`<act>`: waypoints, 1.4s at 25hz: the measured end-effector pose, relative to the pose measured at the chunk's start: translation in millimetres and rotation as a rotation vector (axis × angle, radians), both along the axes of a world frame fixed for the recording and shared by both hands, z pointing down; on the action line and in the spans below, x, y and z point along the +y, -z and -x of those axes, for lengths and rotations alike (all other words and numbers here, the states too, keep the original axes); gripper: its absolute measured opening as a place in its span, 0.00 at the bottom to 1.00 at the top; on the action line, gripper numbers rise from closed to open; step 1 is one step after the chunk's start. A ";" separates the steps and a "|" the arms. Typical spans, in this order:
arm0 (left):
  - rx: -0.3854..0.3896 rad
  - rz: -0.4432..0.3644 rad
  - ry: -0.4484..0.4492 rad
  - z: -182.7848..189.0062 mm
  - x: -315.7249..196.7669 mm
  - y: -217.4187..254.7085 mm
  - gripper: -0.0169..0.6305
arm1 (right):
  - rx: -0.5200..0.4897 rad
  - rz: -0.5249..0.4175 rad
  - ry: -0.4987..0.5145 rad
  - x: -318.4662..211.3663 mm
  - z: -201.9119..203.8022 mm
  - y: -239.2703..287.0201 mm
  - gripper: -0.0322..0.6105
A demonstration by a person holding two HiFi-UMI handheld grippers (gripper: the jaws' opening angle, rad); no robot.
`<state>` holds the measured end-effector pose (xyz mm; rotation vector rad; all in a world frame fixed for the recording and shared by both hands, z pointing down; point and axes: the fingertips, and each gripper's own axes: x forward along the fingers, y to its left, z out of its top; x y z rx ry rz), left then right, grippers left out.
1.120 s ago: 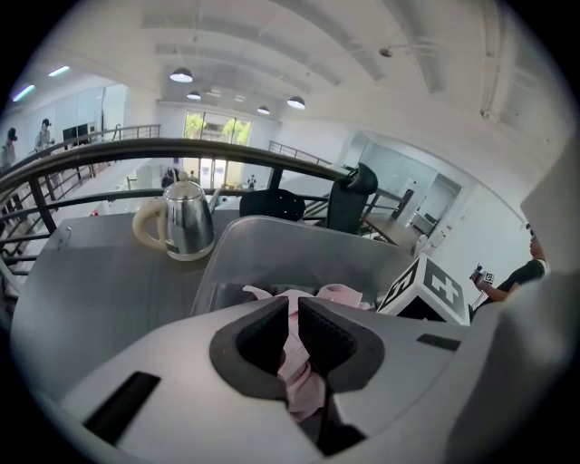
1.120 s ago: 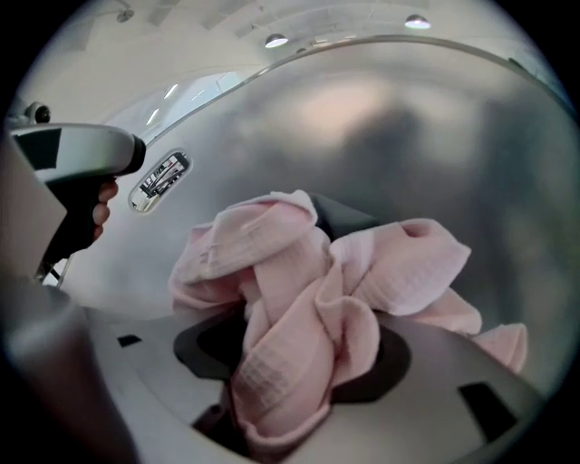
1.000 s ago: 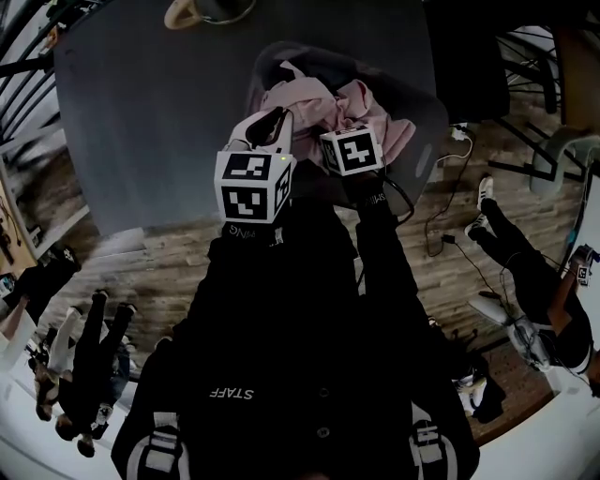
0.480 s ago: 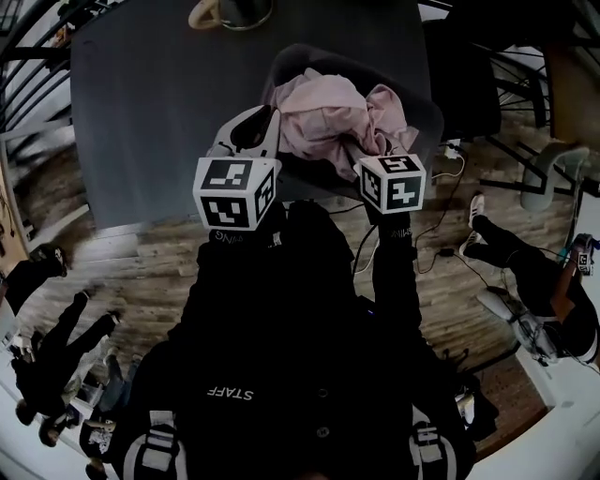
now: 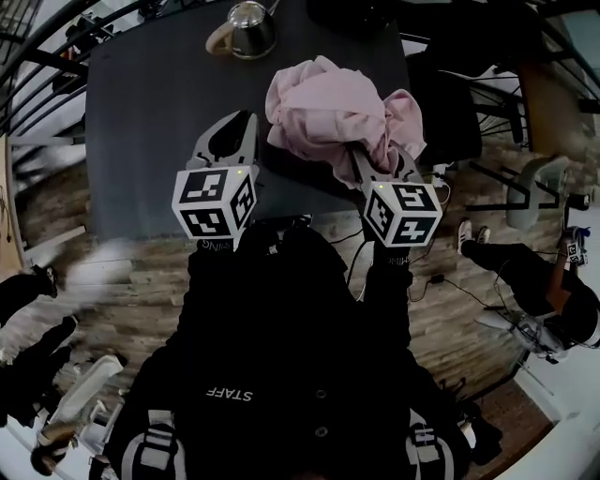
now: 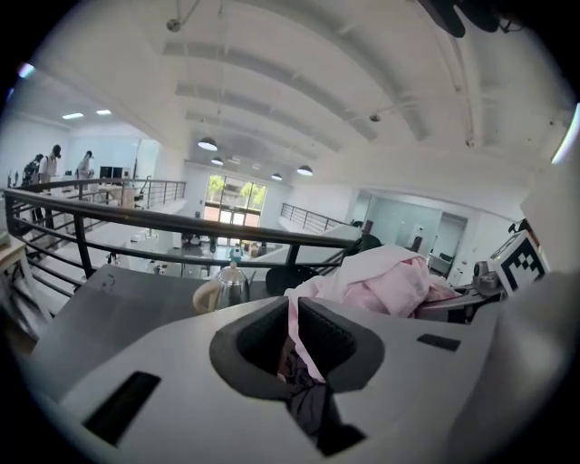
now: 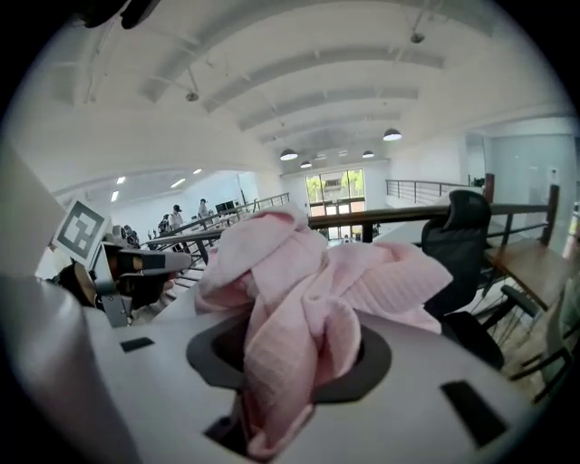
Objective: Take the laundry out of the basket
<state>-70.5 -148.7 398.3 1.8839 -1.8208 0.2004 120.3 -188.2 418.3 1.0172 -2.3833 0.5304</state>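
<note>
Laundry (image 5: 328, 112) hangs lifted over the near right corner of the bench (image 5: 150, 112), left tool (image 5: 242, 127) and right tool (image 5: 380, 159) both clamped on it; setting it down seems left.

There is one pink laundry bundle (image 5: 328, 108), one metal kettle (image 5: 251, 19) and one grey table (image 5: 150, 122).

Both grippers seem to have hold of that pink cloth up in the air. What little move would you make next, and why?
Probably swing it left and lower it onto the bare grey table: the left gripper and right gripper each pinch the pink cloth, which hangs bunched between them.
</note>
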 end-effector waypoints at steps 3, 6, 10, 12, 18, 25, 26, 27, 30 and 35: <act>-0.013 -0.045 0.037 16.2 3.2 19.8 0.08 | -0.035 -0.070 0.009 -3.1 14.8 31.1 0.30; -0.028 -0.086 0.079 32.6 8.4 39.2 0.08 | -0.074 -0.123 0.036 -4.7 34.5 57.8 0.30; -0.046 -0.122 0.142 56.3 29.7 57.8 0.08 | -0.119 -0.173 0.092 6.9 66.0 84.2 0.30; -0.054 -0.139 0.182 73.0 42.1 63.3 0.08 | -0.136 -0.196 0.131 13.4 87.4 93.2 0.30; -0.077 -0.164 0.329 136.0 88.9 78.3 0.08 | -0.193 -0.222 0.260 35.3 164.5 116.2 0.30; -0.101 -0.153 0.489 193.9 149.8 80.2 0.08 | -0.226 -0.200 0.394 66.6 241.2 117.2 0.30; -0.104 -0.148 0.506 200.8 157.8 78.6 0.08 | -0.229 -0.191 0.410 71.9 251.3 114.8 0.30; -0.107 -0.141 0.524 207.3 165.9 76.1 0.08 | -0.231 -0.181 0.426 77.4 261.3 111.6 0.30; -0.108 -0.118 0.566 224.6 188.1 65.4 0.08 | -0.222 -0.154 0.471 93.7 289.5 97.9 0.30; -0.101 -0.065 0.598 242.2 216.5 38.6 0.08 | -0.188 -0.103 0.512 118.3 324.7 66.6 0.30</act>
